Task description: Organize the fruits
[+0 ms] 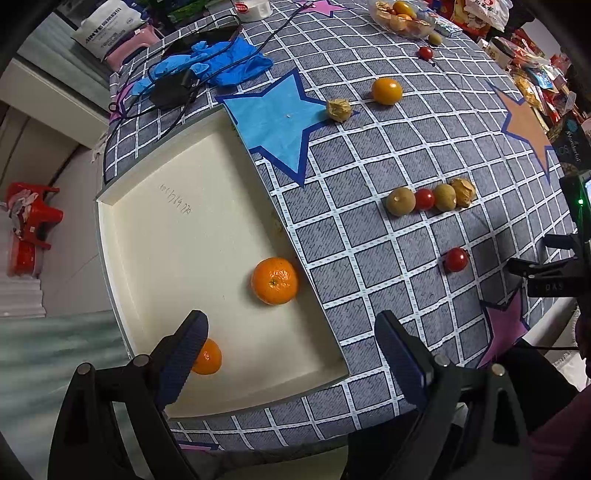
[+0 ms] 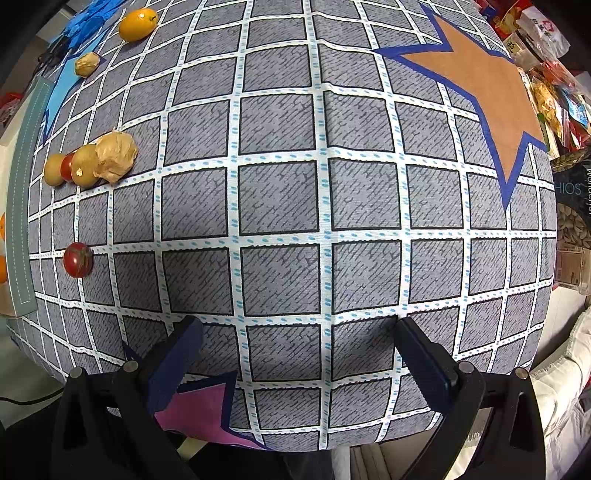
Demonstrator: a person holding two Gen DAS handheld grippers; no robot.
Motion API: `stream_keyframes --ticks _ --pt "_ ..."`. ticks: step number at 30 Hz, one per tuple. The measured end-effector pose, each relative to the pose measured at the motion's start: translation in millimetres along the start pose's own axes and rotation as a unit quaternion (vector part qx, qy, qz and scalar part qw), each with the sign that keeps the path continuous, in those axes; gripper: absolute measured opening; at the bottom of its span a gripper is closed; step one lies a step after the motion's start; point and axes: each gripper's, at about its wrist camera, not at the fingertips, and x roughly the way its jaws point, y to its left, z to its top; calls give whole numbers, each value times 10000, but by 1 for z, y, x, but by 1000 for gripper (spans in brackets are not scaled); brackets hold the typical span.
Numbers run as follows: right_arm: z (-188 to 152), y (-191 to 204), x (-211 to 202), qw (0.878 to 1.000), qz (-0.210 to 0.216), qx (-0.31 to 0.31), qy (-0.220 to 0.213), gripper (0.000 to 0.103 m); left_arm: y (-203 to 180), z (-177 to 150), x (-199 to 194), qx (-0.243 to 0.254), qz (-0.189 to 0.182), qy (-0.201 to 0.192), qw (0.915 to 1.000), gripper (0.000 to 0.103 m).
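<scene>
Cream tray [image 1: 173, 236] sits at the table's left edge on the grey checked tablecloth [image 1: 388, 236]. Two mandarins inside it: the larger mandarin [image 1: 274, 281] lies against the tray's right wall, the smaller mandarin [image 1: 207, 357] is nearer the camera, partly hidden behind the left gripper's [image 1: 291, 341] left finger.

Left gripper hovers over the tray's near right corner, jaws spread wide, nothing between them. Right gripper [image 2: 299, 341] hangs over bare cloth near the table's front edge, jaws also spread wide and empty; a pink star patch [image 2: 199, 410] shows just under its left finger.

Loose fruit on the cloth:
- Row of four touching each other: longan [image 1: 400, 201], cherry tomato [image 1: 424, 199], second longan [image 1: 444, 197], husked physalis [image 1: 463, 191]. Same row shows at the left of the right wrist view, physalis [image 2: 115, 155] closest to centre.
- Single cherry tomato [image 1: 457, 259] near that row, toward the front edge, apart from it.
- Kumquat [image 1: 386, 91] and another husked physalis [image 1: 338, 109] further back, near each other, not touching; the physalis sits at the tip of the blue star patch [image 1: 277, 125].
- Far cherry tomato [image 1: 425, 52] near a clear bowl of fruit [image 1: 404, 18] at the far side.

Blue nitrile gloves [image 1: 218, 62] and a black cable adapter [image 1: 171, 90] lie beyond the tray. Orange star patch [image 2: 487, 92] is at the far right, snack packets [image 2: 550, 96] past it.
</scene>
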Motion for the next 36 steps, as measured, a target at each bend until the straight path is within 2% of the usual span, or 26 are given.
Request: stream_keyframes --ticks 36 --pt "-1 0 -3 10000 19 -7 -83 103 -4 -2 -5 43 33 -56 10000 94"
